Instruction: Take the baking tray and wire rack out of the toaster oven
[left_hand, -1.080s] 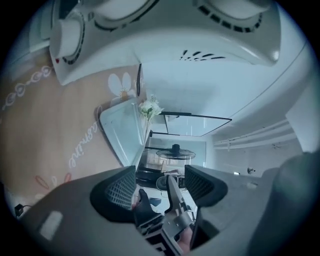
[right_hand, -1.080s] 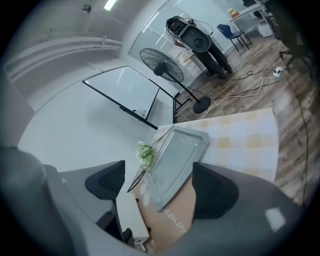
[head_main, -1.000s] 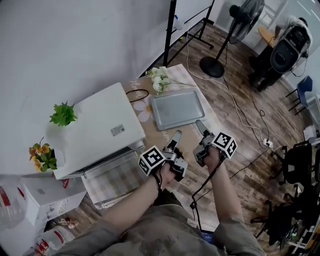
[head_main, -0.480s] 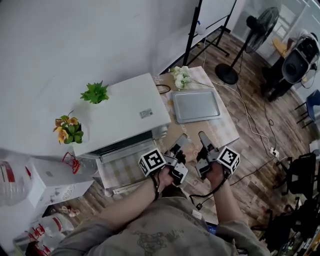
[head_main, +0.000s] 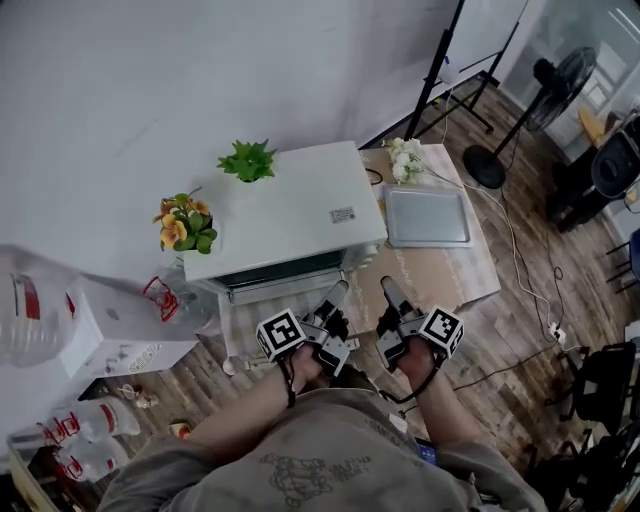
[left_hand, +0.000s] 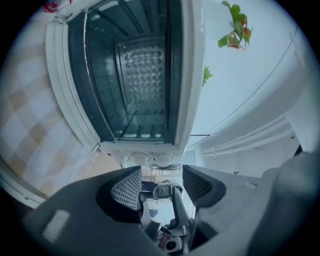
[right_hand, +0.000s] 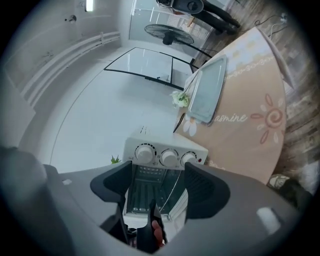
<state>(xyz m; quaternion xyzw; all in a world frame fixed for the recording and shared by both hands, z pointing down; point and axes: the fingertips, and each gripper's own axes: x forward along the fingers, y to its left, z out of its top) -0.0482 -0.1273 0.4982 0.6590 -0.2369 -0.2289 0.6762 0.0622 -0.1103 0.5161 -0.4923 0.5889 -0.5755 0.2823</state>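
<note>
While both forearms stretch forward from the body in the head view, the left gripper (head_main: 334, 297) and the right gripper (head_main: 388, 294) sit side by side, their fingers aimed at the white box-shaped toaster oven (head_main: 285, 215) on the left end of the tan-covered bench (head_main: 440, 280). The oven's drop-down door (head_main: 262, 318) hangs open over the near edge. The flat grey metal baking tray (head_main: 428, 216) lies near the bench's far right corner, well apart from both grippers. Half a second ago the right gripper pointed at bare bench; both have since moved left along the near edge to face the oven's front. A small label (head_main: 343, 214) on the oven's top is too small to read.

From the left gripper view, the jaws stand moderately apart with nothing between them. Beyond them gapes the dark cavity with its perforated back panel (left_hand: 145, 70); the wire rack (left_hand: 100, 105) seems to show only as a thin metal line inside.

From the right gripper view, the jaws are likewise apart and empty, framing three white round knobs (right_hand: 169, 156). On the bench cover beside the tray, the script (right_hand: 237, 117) reads "amire".
</note>
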